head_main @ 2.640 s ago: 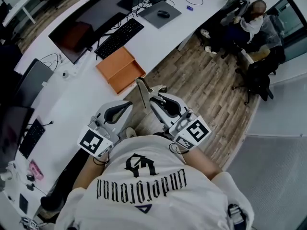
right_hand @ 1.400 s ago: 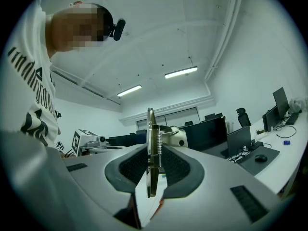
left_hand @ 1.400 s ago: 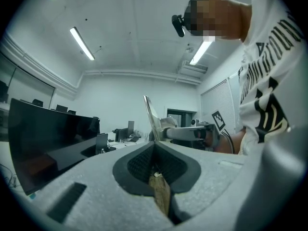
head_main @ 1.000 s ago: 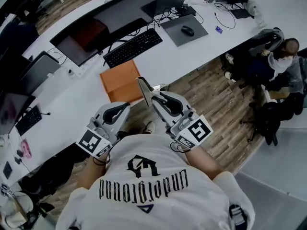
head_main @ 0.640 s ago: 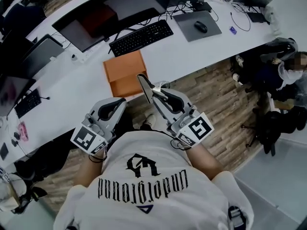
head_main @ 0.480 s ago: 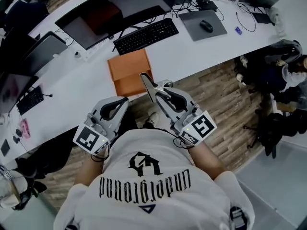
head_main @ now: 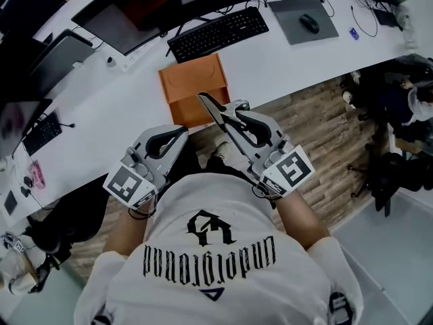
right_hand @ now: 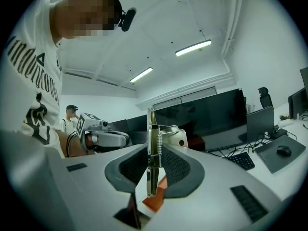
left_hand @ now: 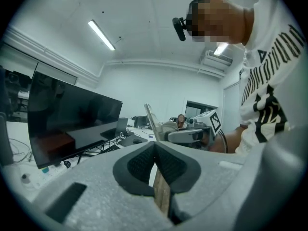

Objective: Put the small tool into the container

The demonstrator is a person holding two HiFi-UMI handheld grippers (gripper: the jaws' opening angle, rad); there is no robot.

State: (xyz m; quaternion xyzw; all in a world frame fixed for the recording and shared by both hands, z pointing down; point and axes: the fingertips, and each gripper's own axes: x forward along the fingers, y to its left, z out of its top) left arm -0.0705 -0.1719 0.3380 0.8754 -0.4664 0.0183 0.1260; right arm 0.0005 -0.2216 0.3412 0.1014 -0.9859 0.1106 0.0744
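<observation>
The small tool is a flat metal blade with a spring and a bent bracket. My right gripper is shut on it, and the blade stands up out of the pads. The container is an open orange box on the white desk, just beyond the tool's tip. A corner of the box shows below the right gripper. My left gripper hangs beside the right one over the desk's edge. Its pads meet with nothing between them.
Behind the box lie a black keyboard and a big dark monitor. A mouse sits on a grey mat at the back right. Wooden floor lies to the right, where a seated person is.
The desk and the orange box have drawn closer under the grippers. Both grippers have come down a little, and the tool stays in the right one.
</observation>
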